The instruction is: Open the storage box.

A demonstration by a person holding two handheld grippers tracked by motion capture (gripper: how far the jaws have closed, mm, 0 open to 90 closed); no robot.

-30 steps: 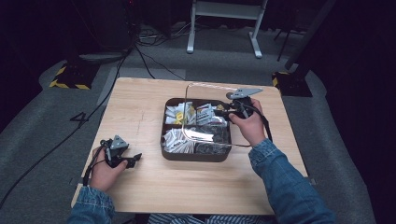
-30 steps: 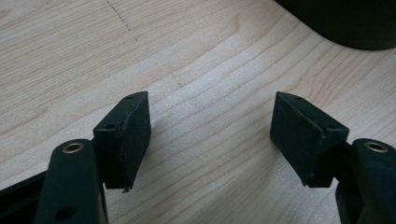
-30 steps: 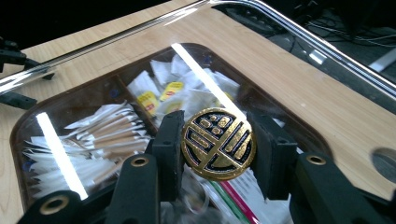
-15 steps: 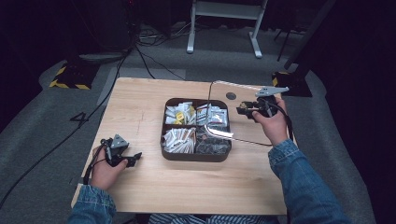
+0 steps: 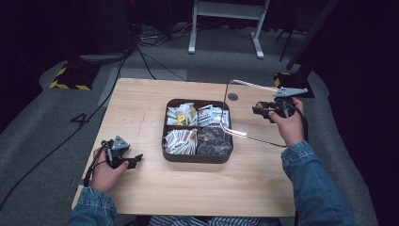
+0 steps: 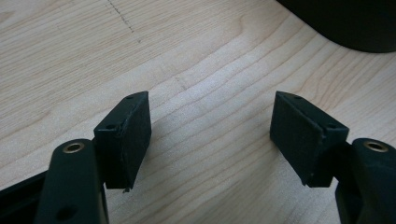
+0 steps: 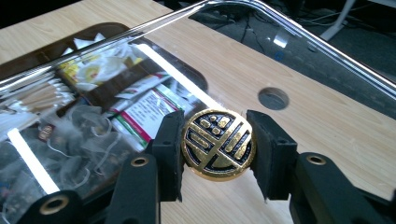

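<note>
A dark four-compartment box (image 5: 197, 157) of tea bags and sachets stands mid-table. My right gripper (image 5: 258, 109) is shut on the round gold-and-black knob (image 7: 217, 143) of the box's clear lid (image 5: 251, 125). It holds the lid tilted above the table, right of the box, with the lid's left edge over the box's right side. In the right gripper view the sachets (image 7: 140, 105) show through the clear lid (image 7: 140, 70) beyond the gripper (image 7: 215, 135). My left gripper (image 5: 134, 160) rests open on the wood at the front left, nothing between its pads (image 6: 128, 135).
A round cable hole (image 5: 232, 97) sits in the tabletop behind the box. Bare wood lies left and in front of the box. Cables and a white stand's legs (image 5: 226, 28) are on the floor beyond the table's far edge.
My right gripper has carried the lid to the right, from over the box's right half to mostly past its right side. The left hand has stayed put.
</note>
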